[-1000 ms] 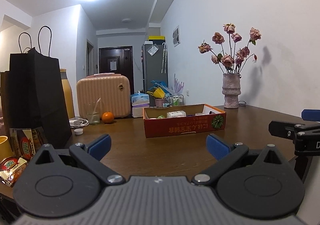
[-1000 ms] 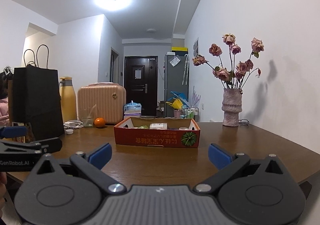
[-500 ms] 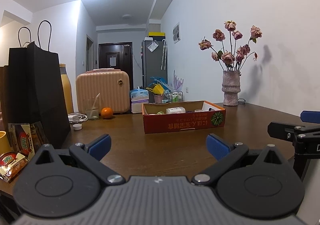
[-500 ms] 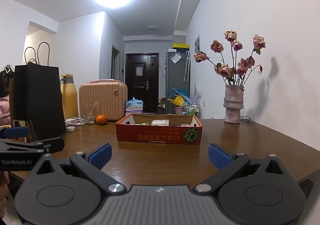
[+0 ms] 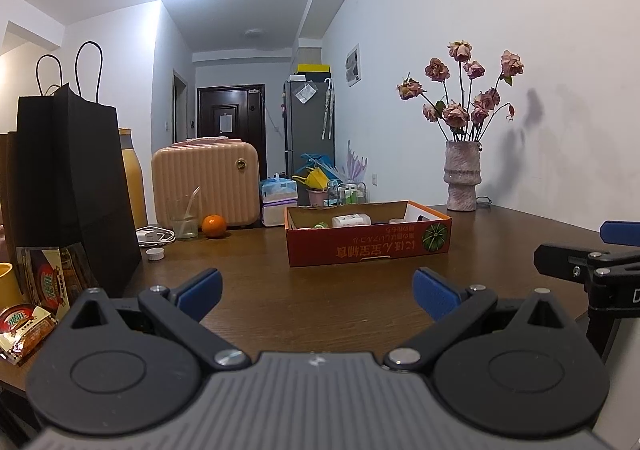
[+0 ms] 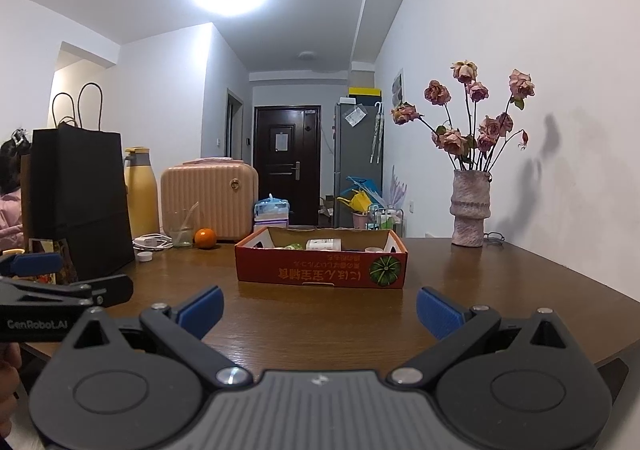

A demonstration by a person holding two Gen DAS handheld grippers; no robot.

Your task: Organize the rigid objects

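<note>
Box (image 5: pixel 368 246), red cardboard and open-topped, sits mid-desk (image 5: pixel 312 302), its long axis running left to right across both views, printed side toward the cameras. Inside lie one white bottle (image 5: pixel 351 219) on its side and a few small items too small to tell. Bare wood lies open between the box and the near desk edge. At the left stand one black bag (image 5: pixel 68 186), snack packets (image 5: pixel 28 322), one glass (image 5: pixel 185 218) and one orange (image 5: pixel 213 226); at the right, one vase (image 5: pixel 462 178) near the wall. Left claw (image 5: pixel 316 292) and right claw (image 6: pixel 318 308) both gape wide, empty, over the near edge.
</note>
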